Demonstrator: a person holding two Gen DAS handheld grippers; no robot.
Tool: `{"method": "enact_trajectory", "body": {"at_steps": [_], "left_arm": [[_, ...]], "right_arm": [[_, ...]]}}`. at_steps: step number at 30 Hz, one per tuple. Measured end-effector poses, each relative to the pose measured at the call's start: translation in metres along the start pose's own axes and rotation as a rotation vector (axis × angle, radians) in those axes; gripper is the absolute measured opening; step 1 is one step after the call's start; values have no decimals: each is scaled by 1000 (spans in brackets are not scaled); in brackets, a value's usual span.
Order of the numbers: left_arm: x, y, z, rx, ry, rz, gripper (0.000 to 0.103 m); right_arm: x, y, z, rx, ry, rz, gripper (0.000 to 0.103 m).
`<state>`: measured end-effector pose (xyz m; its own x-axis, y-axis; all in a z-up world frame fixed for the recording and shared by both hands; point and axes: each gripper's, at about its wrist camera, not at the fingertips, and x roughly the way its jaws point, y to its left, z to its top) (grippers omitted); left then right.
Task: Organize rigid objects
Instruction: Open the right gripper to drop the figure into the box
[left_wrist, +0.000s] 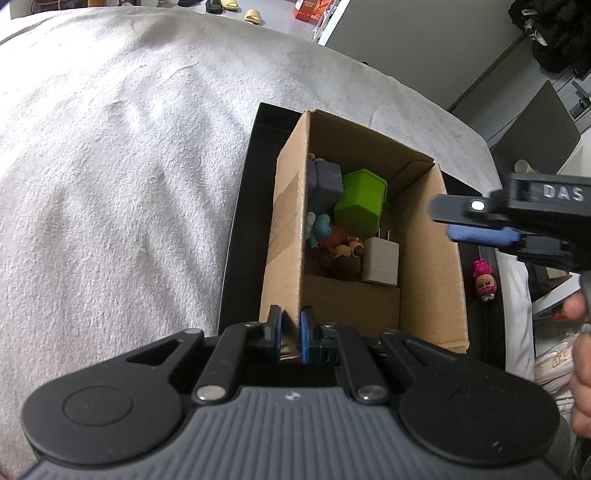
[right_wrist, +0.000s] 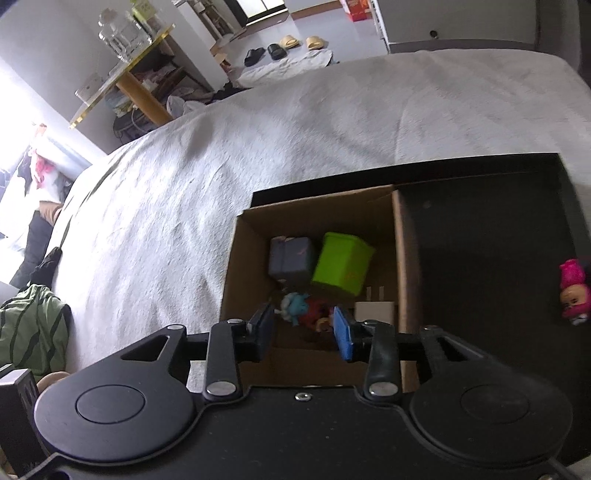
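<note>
An open cardboard box (left_wrist: 428, 266) stands on a black tray (left_wrist: 240, 236) on a white bedcover. Inside lie a green cube (left_wrist: 360, 203), a grey-purple cube (left_wrist: 325, 179), a white plug adapter (left_wrist: 380, 260) and small toy figures (left_wrist: 327, 236). My left gripper (left_wrist: 291, 332) is shut on the box's near left wall. My right gripper (right_wrist: 303, 328) is open and empty, hovering over the box's near edge; it also shows in the left wrist view (left_wrist: 454, 221). The box (right_wrist: 402, 258), green cube (right_wrist: 341, 264) and grey cube (right_wrist: 291, 256) show below it. A pink doll (right_wrist: 572, 291) lies on the tray (right_wrist: 480, 229), right of the box.
The white bedcover (left_wrist: 110, 166) spreads left and beyond the tray. Slippers (right_wrist: 288, 46) lie on the floor past the bed. A glass-topped side table (right_wrist: 125, 70) stands at the far left. A green garment (right_wrist: 33, 328) lies at the bed's left edge.
</note>
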<state>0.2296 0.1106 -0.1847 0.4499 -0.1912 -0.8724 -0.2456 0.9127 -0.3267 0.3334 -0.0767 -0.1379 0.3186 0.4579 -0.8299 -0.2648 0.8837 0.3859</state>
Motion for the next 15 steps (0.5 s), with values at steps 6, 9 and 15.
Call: {"method": "enact_trajectory", "body": {"at_steps": [6, 9, 15], "left_arm": [[0, -1, 0, 2, 1, 8, 9], [0, -2, 0, 4, 2, 13, 9], [-1, -4, 0, 6, 5, 23, 9]], "right_arm": [[-12, -19, -2, 5, -16, -21, 41], [-17, -28, -3, 13, -21, -29, 42], [-28, -49, -6, 26, -28, -44, 45]]}}
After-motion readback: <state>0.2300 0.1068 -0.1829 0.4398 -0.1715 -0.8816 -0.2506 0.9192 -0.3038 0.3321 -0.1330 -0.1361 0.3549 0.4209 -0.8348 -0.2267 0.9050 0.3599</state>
